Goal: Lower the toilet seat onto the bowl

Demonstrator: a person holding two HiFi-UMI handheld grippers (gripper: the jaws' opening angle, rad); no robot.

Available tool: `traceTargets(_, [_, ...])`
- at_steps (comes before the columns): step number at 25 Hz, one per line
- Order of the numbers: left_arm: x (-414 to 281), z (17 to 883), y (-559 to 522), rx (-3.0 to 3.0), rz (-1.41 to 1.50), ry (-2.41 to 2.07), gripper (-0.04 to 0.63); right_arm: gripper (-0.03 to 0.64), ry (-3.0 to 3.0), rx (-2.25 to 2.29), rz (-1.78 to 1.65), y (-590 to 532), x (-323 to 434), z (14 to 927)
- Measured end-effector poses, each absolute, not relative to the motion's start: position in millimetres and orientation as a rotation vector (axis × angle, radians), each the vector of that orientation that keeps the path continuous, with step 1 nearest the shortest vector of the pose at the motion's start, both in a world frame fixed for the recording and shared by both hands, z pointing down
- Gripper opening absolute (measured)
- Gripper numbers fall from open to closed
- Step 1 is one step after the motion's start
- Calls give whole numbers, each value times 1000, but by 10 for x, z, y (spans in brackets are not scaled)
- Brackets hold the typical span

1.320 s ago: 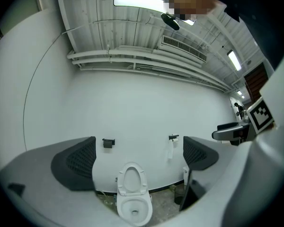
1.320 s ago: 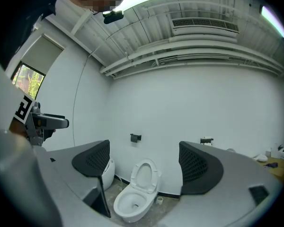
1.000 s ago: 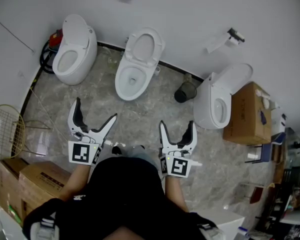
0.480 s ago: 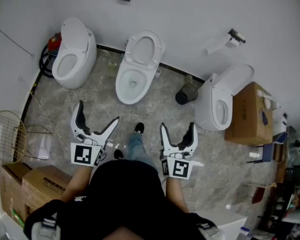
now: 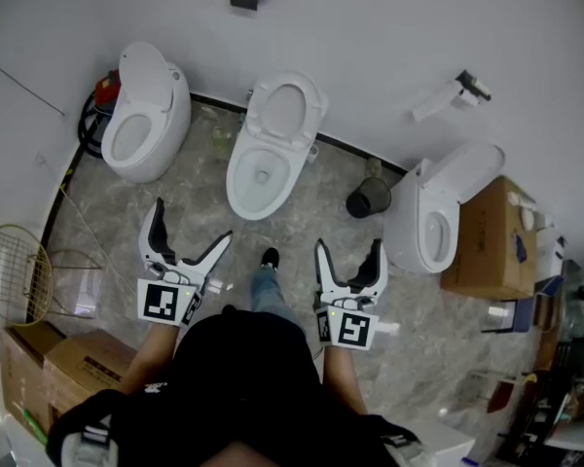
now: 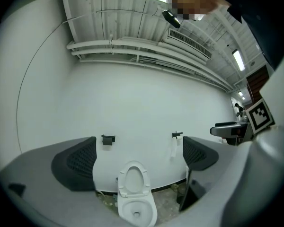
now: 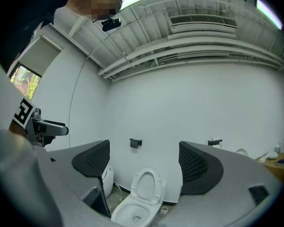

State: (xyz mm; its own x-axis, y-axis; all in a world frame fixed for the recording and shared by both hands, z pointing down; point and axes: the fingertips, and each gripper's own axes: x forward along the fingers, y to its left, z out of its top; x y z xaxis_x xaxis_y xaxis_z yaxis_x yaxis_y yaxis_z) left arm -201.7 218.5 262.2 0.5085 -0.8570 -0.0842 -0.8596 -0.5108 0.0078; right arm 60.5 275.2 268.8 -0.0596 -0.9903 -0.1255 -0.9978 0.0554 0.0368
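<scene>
Here, the middle toilet [image 5: 263,159] stands in the upper centre of the head view, its toilet seat [image 5: 285,112] raised and leaning back toward the wall [image 5: 370,47] above the open bowl [image 5: 256,178]. The left gripper [image 5: 190,220], lower left of centre, has its jaws wide apart and empty; the right gripper [image 5: 347,245], lower right of centre, likewise has its jaws apart and holds nothing. Both are well apart from the seat, and a black bin [image 5: 367,199] sits on the marbled floor [image 5: 321,212] between the middle toilet and the right-hand toilet [image 5: 438,222].
</scene>
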Motion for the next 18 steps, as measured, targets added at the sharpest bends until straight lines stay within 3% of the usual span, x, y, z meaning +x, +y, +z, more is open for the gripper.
traceTargets(18, [-1135, 2458, 609, -2661, 82, 1598, 552, 443, 2267, -2003, 138, 1145, 1450, 2561])
